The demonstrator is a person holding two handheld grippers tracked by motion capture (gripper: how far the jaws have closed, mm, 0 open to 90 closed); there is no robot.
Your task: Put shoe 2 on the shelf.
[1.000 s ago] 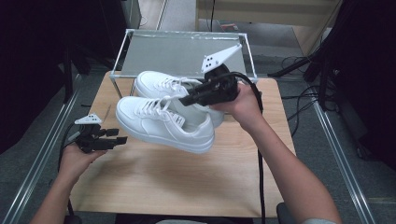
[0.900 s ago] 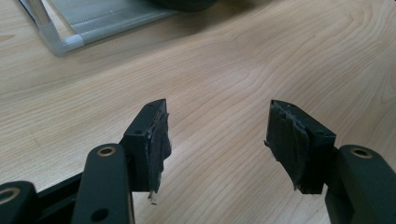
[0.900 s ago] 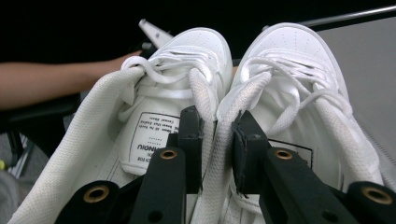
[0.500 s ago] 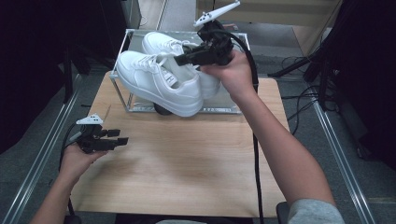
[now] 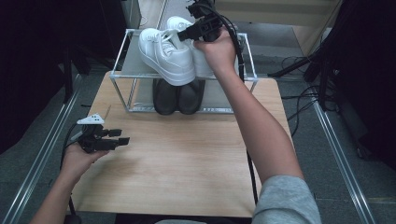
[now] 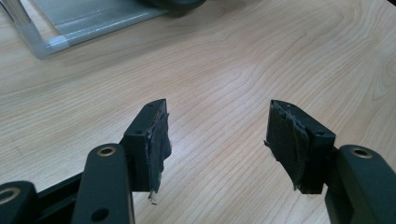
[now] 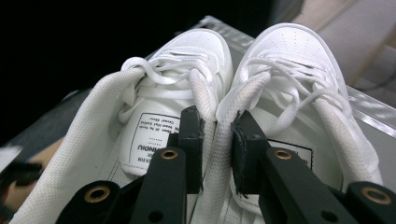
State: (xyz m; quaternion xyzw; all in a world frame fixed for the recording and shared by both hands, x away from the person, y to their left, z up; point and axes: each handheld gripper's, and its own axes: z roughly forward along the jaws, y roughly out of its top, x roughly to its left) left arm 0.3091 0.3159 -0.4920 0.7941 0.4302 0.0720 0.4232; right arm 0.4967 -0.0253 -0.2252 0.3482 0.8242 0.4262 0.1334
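Note:
A pair of white sneakers [image 5: 166,53] hangs over the top shelf of a metal-framed rack [image 5: 120,70] at the table's far edge. My right gripper [image 5: 189,33] is shut on the two inner collars, which are pinched together. In the right gripper view the jaws [image 7: 217,123] clamp the padded collar edges, with the left sneaker [image 7: 187,65] and the right sneaker [image 7: 294,51] pointing away over the grey shelf [image 7: 373,112]. My left gripper [image 5: 122,136] rests low over the table's left side, open, with nothing between its pads [image 6: 217,135].
A pair of black shoes [image 5: 177,95] sits on the rack's lower shelf, toes toward me. The wooden table [image 5: 187,158] lies bare in front of the rack. A cable trails from the right gripper down along the forearm. The rack's corner post [image 6: 46,44] stands ahead of the left gripper.
My right gripper has carried the white sneakers up and away from above the table to over the rack's top shelf. The left gripper has stayed put.

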